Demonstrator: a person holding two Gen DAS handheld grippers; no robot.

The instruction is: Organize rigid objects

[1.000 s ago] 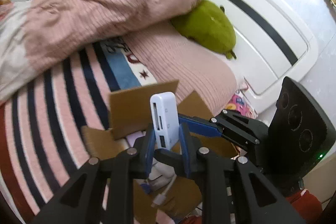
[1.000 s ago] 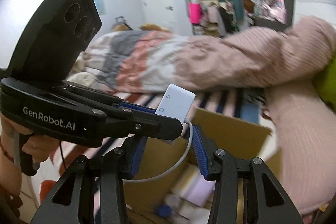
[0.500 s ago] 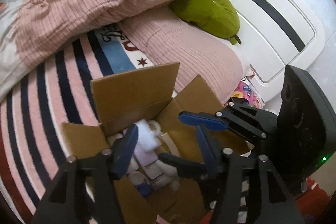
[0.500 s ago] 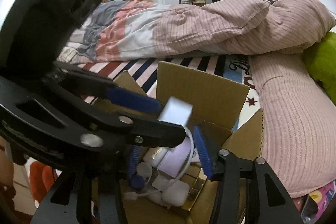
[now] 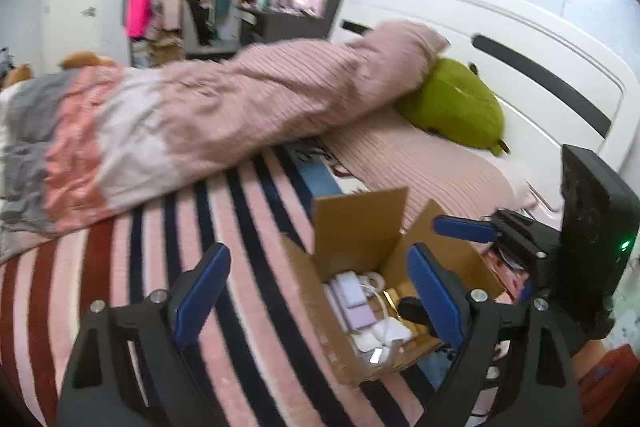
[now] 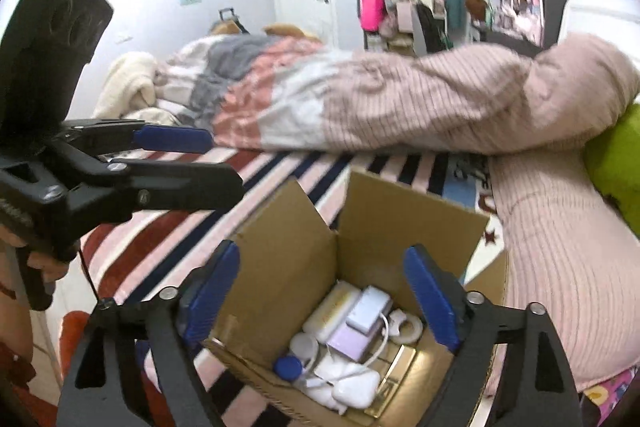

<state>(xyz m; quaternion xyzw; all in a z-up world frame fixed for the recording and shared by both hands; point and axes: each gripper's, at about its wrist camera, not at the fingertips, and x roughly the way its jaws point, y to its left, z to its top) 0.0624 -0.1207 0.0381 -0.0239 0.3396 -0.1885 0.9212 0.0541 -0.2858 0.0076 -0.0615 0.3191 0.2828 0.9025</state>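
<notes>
An open cardboard box (image 6: pixel 412 223) stands on the striped bedspread and also shows in the left wrist view (image 5: pixel 356 227). Inside lie several small white and lilac gadgets: a white card-reader adapter with a cable (image 6: pixel 368 309), a lilac case (image 6: pixel 348 341), a blue round lid (image 6: pixel 289 367). My right gripper (image 6: pixel 324 303) is open and empty just above the box. My left gripper (image 5: pixel 316 299) is open and empty, left of and above the box; it shows in the right wrist view (image 6: pixel 180 163) at the left.
A pink ribbed duvet (image 5: pixel 248 107) lies bunched across the bed. A green plush (image 5: pixel 452 107) rests on the pink pillow (image 5: pixel 420 163) by the white headboard (image 5: pixel 520 67). The striped bedspread (image 5: pixel 160 247) stretches left of the box. Cluttered shelves stand behind.
One second ago my left gripper held the white adapter over the box. It opened, the adapter dropped into the box, and the left gripper moved away left. The right gripper opened wider.
</notes>
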